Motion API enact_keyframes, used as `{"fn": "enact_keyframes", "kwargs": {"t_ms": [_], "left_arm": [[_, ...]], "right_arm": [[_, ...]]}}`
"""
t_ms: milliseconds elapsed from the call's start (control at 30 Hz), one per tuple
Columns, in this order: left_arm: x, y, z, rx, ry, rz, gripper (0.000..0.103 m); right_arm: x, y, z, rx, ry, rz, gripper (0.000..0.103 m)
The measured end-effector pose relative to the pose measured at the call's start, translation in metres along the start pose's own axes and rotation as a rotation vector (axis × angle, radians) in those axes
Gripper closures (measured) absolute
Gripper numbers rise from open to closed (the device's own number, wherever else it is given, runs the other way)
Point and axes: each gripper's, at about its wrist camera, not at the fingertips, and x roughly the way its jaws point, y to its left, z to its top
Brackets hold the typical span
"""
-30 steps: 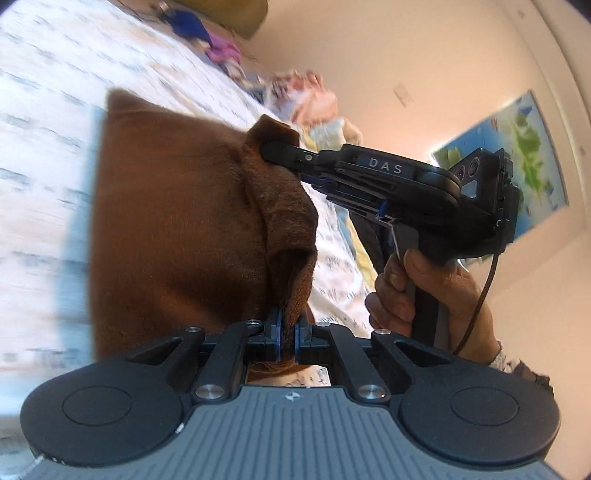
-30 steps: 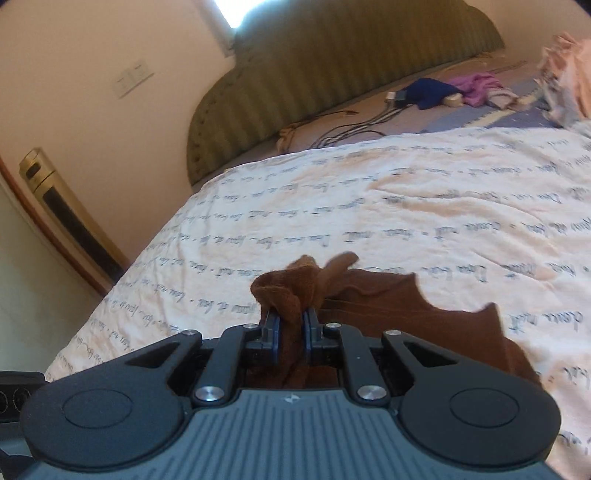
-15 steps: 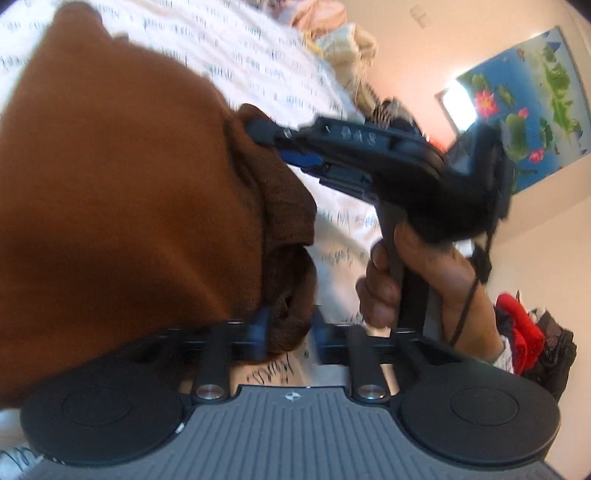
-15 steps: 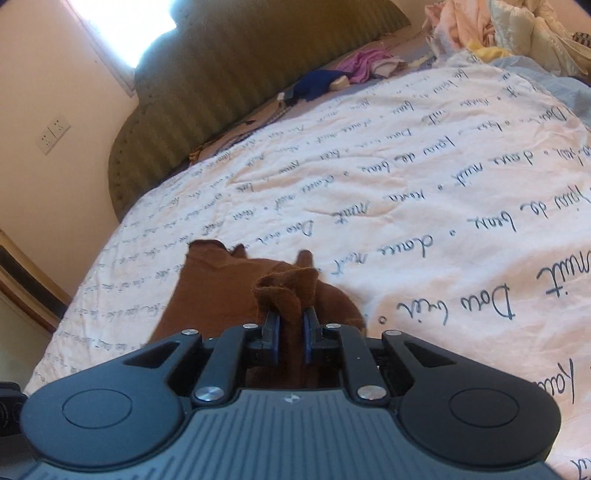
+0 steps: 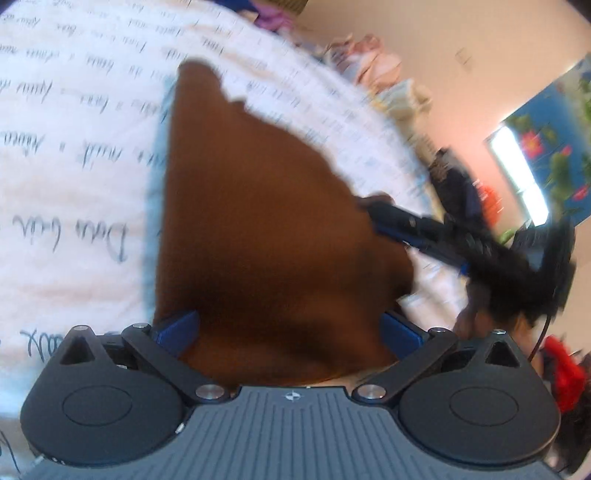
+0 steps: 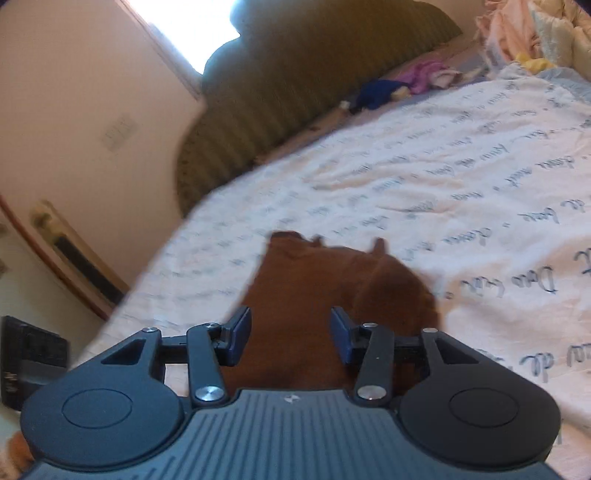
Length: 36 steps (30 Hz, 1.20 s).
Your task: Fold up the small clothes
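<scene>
Left wrist: brown garment (image 5: 266, 221) between opening left tool (image 5: 288, 328) pads.

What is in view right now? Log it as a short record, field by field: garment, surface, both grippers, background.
garment: brown cloth, lying spread on the bed
surface: white bedspread printed with handwriting
left gripper: jaws opening, wide apart, cloth lies between them but is not pinched
right gripper: jaws opening, cloth below and between them, not pinched
headboard: green, ribbed, at the far end of the bed
clutter: pile of pale clothes by the headboard; purple and blue items near it
image quality: both views blurred
</scene>
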Motion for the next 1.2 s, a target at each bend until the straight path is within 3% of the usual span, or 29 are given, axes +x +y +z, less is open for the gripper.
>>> {"fn": "enact_keyframes", "kwargs": {"t_ms": [67, 167, 267, 367, 400, 467, 500, 533, 600, 633, 667, 733, 800, 933, 1033, 1100, 1133, 1167, 1200], "left_arm": [[-0.010, -0.003, -0.008, 0.089, -0.025, 0.022, 0.001], [-0.039, 0.006, -0.013, 0.045, -0.033, -0.035, 0.001], [-0.063, 0.014, -0.010, 0.000, -0.088, -0.092, 0.000], [-0.058, 0.019, -0.011, -0.002, -0.060, -0.072, 0.000], [-0.051, 0.018, -0.016, 0.026, -0.027, -0.035, 0.000], [-0.034, 0.020, -0.027, 0.081, 0.025, 0.057, 0.002], [-0.037, 0.019, -0.030, 0.123, 0.010, 0.053, 0.000], [-0.039, 0.018, -0.029, 0.136, 0.021, 0.060, 0.000], [-0.049, 0.023, -0.016, 0.098, 0.007, 0.034, 0.000], [-0.054, 0.026, -0.005, 0.085, -0.021, 0.024, 0.000], [-0.058, 0.029, 0.006, 0.074, -0.053, 0.017, 0.000], [-0.055, 0.040, 0.034, 0.034, -0.083, 0.037, 0.000], [-0.039, 0.057, 0.060, -0.054, -0.051, -0.018, 0.000], [0.007, 0.083, 0.085, -0.230, 0.067, -0.110, 0.000], [0.017, 0.086, 0.083, -0.288, 0.039, -0.158, 0.001], [0.023, 0.078, 0.079, -0.279, 0.057, -0.180, 0.008], [0.026, 0.073, 0.078, -0.252, 0.071, -0.159, 0.031], [0.029, 0.068, 0.077, -0.223, 0.091, -0.125, 0.063], [0.031, 0.065, 0.077, -0.200, 0.099, -0.102, 0.066]], "right_arm": [[0.021, -0.028, -0.006, 0.042, 0.051, -0.127, 0.058], [0.004, -0.053, -0.015, 0.166, 0.007, -0.050, 0.055], [-0.041, -0.027, -0.022, 0.124, -0.092, 0.007, 0.055], [-0.060, -0.006, -0.046, 0.140, -0.091, 0.187, 0.056], [-0.054, 0.002, -0.057, 0.108, -0.042, 0.172, 0.056], [-0.030, 0.010, -0.080, -0.008, 0.092, -0.018, 0.057], [-0.024, 0.008, -0.091, -0.059, 0.117, -0.080, 0.058], [-0.032, 0.005, -0.097, -0.060, 0.081, -0.053, 0.057], [-0.047, 0.003, -0.091, -0.006, 0.074, -0.064, 0.055], [-0.055, 0.004, -0.088, -0.018, 0.054, -0.092, 0.047], [-0.061, 0.005, -0.083, -0.022, 0.032, -0.105, 0.029], [-0.067, -0.006, -0.069, 0.050, -0.018, -0.077, 0.008], [-0.063, -0.024, -0.054, 0.151, -0.044, -0.017, 0.007], [-0.022, -0.057, -0.034, 0.323, 0.027, 0.075, 0.007], [0.002, -0.064, -0.031, 0.344, 0.075, 0.058, 0.007], [0.011, -0.059, -0.033, 0.328, 0.092, 0.112, 0.007], [0.016, -0.053, -0.032, 0.302, 0.103, 0.114, 0.007], [0.023, -0.046, -0.031, 0.266, 0.116, 0.104, 0.015], [0.025, -0.042, -0.030, 0.245, 0.122, 0.093, 0.033]]}}
